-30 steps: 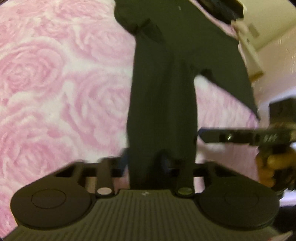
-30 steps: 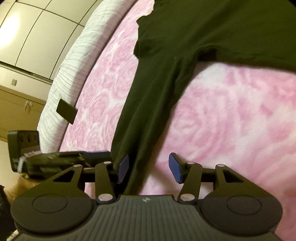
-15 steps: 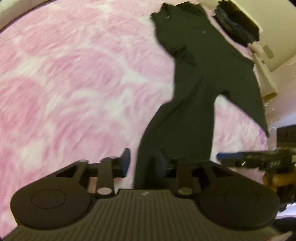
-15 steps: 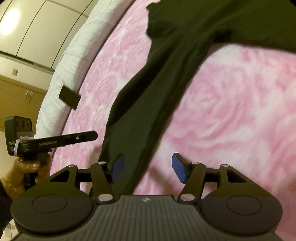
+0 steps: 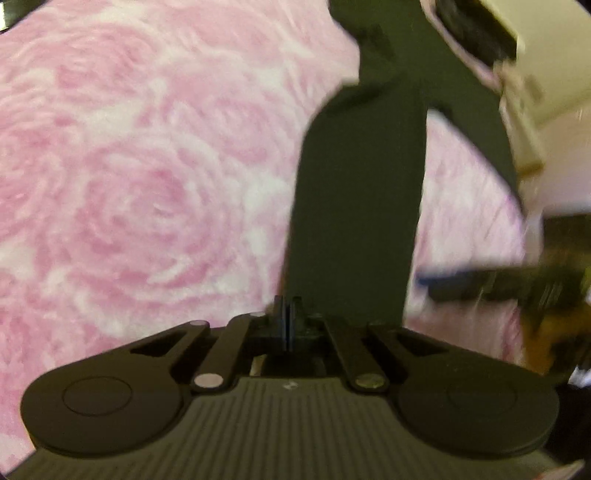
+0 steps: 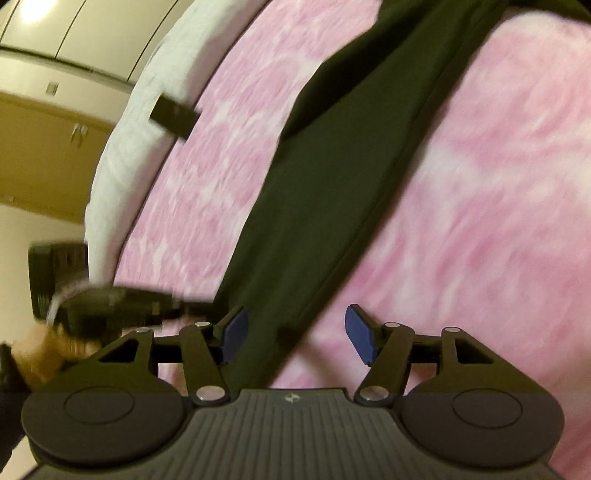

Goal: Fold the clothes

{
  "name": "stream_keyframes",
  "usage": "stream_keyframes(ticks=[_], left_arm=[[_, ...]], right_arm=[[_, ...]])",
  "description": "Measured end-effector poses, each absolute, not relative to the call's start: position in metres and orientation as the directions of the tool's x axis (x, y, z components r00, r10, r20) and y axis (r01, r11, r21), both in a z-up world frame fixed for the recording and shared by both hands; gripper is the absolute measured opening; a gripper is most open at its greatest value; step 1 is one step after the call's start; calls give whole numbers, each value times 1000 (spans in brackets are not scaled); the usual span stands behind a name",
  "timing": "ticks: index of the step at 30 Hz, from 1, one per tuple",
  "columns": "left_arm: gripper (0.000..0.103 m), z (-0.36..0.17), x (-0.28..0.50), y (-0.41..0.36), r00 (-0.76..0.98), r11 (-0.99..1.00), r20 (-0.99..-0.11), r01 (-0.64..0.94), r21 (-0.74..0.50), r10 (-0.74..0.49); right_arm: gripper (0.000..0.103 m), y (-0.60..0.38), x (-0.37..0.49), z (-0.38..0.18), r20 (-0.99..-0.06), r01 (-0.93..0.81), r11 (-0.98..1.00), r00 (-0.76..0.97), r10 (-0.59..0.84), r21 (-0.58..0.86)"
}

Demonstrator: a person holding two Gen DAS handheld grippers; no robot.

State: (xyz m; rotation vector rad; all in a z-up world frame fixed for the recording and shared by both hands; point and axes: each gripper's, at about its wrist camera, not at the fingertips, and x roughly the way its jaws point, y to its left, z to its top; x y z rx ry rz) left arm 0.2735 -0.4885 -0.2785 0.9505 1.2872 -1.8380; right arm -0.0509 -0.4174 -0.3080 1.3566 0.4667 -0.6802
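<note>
The work surface is a bed with a pink rose-patterned cover (image 5: 147, 184). A white quilted border (image 6: 122, 184) runs along its far side, with pale cabinet doors behind it. The dark garment (image 6: 332, 203) lies on the cover as a long narrow strip that reaches from the far part of the bed down to both tools. Check the left tongs (image 5: 287, 321) first. Half a second ago their jaws stood parted at the strip's near end; now the pads meet with no visible gap, right at the left edge of that end. You cannot tell from either view whether cloth is caught between them. The right tongs (image 6: 295, 336) stand wider than a second ago. The near end of the strip passes between the two blue pads (image 6: 360, 339), closer to the left one, and neither pad presses on it. Treat this as a regrip in progress: one side is closed and the other is released, so the garment end is probably not yet secured for a fold. Both views are smeared by motion. No basket, box or drawer for finished clothes is in view. A dark object (image 5: 472, 29) at the bed's far edge is too blurred to identify.
</note>
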Motion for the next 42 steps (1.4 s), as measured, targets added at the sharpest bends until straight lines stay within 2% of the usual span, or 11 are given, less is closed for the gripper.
stream_keyframes(ticks=[6,8,9,10,14,16,19,22,30,39,42], left_arm=[[1,-273,286,-478,-529,-244,-836,838,-488,-145],[18,-279,290,-475,-504,-248,-852,852,-462,-144],[36,-282,291,-473,-498,-248,-855,855,-455,-148],[42,-285,292,-471,-491,-251,-859,858,-448,-147],[37,-294,295,-464,-492,-277,-859,853,-443,-142],[4,-294,296,-463,-505,-277,-853,845,-458,-130],[1,-291,299,-459,-521,-280,-844,836,-473,-128],[1,-282,303,-455,-531,-273,-835,832,-482,-144],[1,-247,289,-413,-530,-340,-848,802,-491,-27],[1,-282,274,-406,-475,-330,-880,827,-455,22],[6,-285,276,-402,-432,-321,-901,851,-416,24]], right_arm=[[63,-383,-14,-315,-648,658,57,751,-131,751],[63,-378,-5,-316,-640,652,45,754,-151,757],[63,-377,-3,-317,-633,645,31,757,-159,763],[63,-376,0,-317,-627,638,18,761,-167,770],[63,-365,6,-317,-612,622,4,771,-177,783],[63,-357,9,-318,-608,620,12,772,-184,784],[59,-356,16,-321,-607,621,4,768,-204,784],[5,-363,15,-329,-618,618,-66,763,-186,783],[3,-327,-2,-274,-655,656,-21,750,-90,754],[4,-321,-9,-307,-709,709,-22,705,-12,705],[19,-316,-12,-309,-705,705,-22,709,29,709]])
